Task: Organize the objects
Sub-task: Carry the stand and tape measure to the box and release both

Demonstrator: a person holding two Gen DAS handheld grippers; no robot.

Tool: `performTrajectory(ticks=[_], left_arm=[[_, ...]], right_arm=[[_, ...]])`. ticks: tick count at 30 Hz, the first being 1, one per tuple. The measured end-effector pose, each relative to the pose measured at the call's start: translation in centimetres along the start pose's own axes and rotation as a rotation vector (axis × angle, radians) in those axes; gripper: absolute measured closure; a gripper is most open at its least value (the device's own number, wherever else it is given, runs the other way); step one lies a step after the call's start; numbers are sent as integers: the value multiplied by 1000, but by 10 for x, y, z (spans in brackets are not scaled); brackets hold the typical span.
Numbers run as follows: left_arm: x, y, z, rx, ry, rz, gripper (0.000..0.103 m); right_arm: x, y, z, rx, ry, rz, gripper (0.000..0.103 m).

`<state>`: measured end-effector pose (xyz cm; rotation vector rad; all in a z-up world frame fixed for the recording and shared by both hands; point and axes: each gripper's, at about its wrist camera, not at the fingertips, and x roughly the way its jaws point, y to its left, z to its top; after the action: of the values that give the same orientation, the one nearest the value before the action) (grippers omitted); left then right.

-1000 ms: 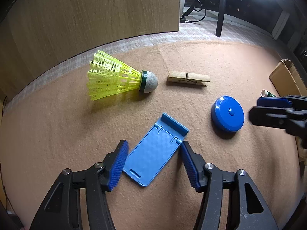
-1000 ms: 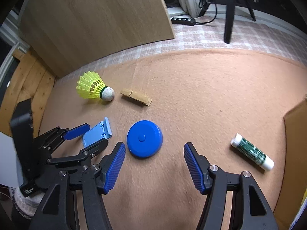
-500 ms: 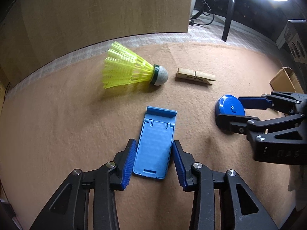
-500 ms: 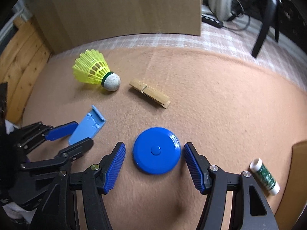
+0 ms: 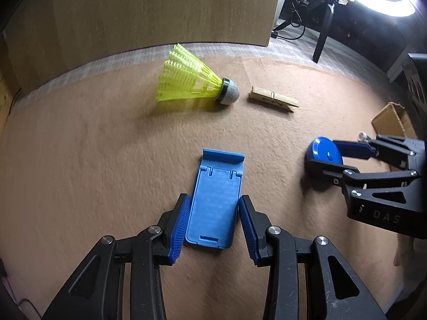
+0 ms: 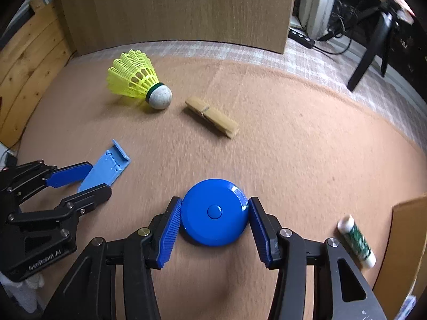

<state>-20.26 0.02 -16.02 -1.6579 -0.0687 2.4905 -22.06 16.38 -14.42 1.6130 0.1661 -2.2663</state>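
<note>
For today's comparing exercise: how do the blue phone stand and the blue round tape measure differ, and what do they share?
Shape: the phone stand is a flat rectangle with a lip at its far end; the tape measure is a round disc with a centre button. Colour: the phone stand is lighter blue, the tape measure deeper and glossy. Shared: both lie on the brown mat, the stand between the left gripper fingers, the tape measure between the right gripper fingers.

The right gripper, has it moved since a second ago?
Yes. The right gripper came forward and now straddles the blue round case.
</note>
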Motion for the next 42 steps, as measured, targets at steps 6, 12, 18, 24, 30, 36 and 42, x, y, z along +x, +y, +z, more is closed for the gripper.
performTrajectory(ticks=[6, 12, 18, 24, 30, 36, 42], left_arm=[[-12, -13, -14, -4, -10, -23, 62], [-29, -33, -19, 1, -34, -54, 63], [-46, -70, -15, 46, -66, -84, 63], [-57, -111, -5, 98, -92, -123, 62], [-60, -164, 5, 164, -100, -169, 62], [-56, -214, 19, 217, -106, -201, 62], [-49, -255, 34, 261, -110, -229, 62]], right_arm=[[-38, -11, -32, 31, -56, 31, 57], [-82, -37, -60, 74, -125, 35, 57], [-117, -70, -87, 130, -177, 15, 57], [-149, -115, -122, 216, -215, -30, 57], [-172, -157, -156, 303, -237, -75, 57], [-183, -192, -184, 368, -240, -113, 57], [-186, -216, -199, 403, -239, -136, 57]])
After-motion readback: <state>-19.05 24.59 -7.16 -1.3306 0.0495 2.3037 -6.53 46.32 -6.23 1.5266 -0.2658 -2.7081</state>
